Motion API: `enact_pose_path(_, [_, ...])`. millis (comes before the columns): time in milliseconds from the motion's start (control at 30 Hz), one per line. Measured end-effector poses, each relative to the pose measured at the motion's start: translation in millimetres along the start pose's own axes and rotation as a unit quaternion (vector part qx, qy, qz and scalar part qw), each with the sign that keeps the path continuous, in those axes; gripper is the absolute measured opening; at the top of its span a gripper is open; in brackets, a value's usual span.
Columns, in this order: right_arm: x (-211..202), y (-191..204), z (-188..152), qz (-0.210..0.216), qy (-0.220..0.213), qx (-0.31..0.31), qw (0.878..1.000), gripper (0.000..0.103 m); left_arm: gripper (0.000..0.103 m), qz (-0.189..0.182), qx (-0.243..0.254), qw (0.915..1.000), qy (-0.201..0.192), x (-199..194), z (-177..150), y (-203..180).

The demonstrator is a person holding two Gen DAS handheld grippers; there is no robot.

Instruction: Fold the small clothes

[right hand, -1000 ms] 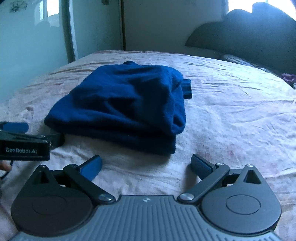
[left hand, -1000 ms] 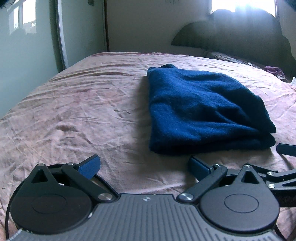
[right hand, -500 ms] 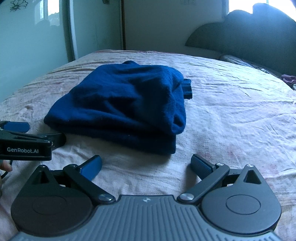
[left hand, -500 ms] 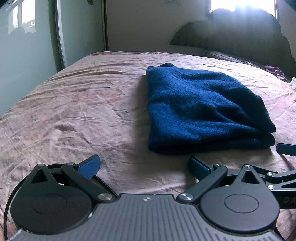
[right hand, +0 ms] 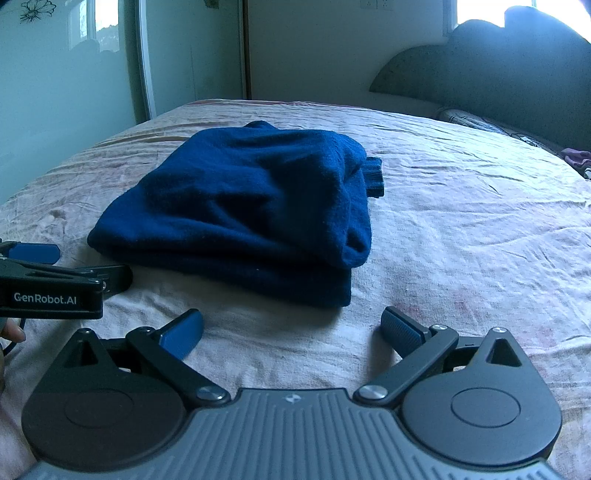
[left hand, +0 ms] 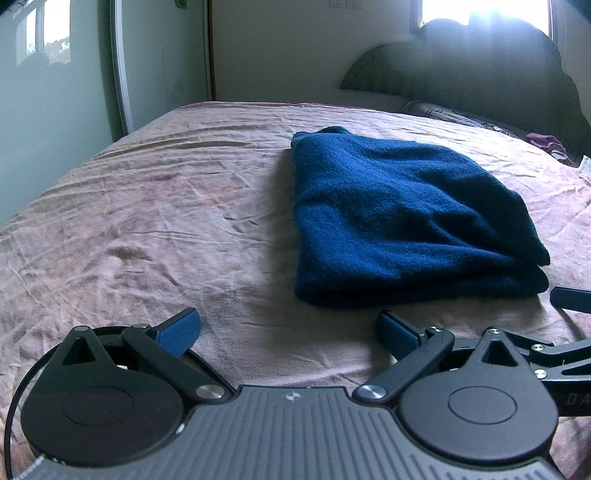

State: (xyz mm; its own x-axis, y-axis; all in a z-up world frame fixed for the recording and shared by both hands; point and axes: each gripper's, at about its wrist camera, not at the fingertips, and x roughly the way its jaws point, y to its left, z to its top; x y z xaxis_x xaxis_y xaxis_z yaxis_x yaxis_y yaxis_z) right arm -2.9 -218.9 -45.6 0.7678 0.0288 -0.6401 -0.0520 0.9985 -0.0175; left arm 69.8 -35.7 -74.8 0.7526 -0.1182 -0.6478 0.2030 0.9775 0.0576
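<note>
Left wrist view: folded navy sweater [left hand: 399, 221] lies flat on the pink bedsheet [left hand: 166, 229], right of centre, stacked in layers with the thick folded edge facing the camera. Left gripper [left hand: 288, 330] sits low just short of that near edge, jaws wide apart, nothing between them, blue pads [left hand: 179, 330] clear of the fabric. Part of the right gripper [left hand: 569, 299] pokes in at the right edge, near the sweater's near right corner, not touching it as far as visible.

Right wrist view: same sweater [right hand: 251, 214] sits left of centre on the sheet [right hand: 461, 229], a ribbed cuff [right hand: 373, 177] sticking out at its far right side. Right gripper [right hand: 291, 330] is low in front of the near edge, jaws spread wide, empty. Left gripper [right hand: 70, 269] comes in from the left, tips just beside the sweater's near left corner; contact cannot be told. A fingertip [right hand: 13, 334] shows under it at the left edge.

Beyond: dark headboard [left hand: 480, 74] at the far right, bright window [left hand: 480, 11] above it, mirrored wardrobe door [left hand: 55, 74] on the left, small purple cloth [left hand: 546, 142] by the headboard.
</note>
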Motion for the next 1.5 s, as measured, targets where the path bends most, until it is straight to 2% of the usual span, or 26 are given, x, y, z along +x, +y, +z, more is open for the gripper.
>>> enact_pose_path(1500, [0.2,-2.7,0.2,0.004,0.0,0.002,1.0,0.103,0.103,-0.007,0.004,1.0,0.003,-1.4,0.6,0.2])
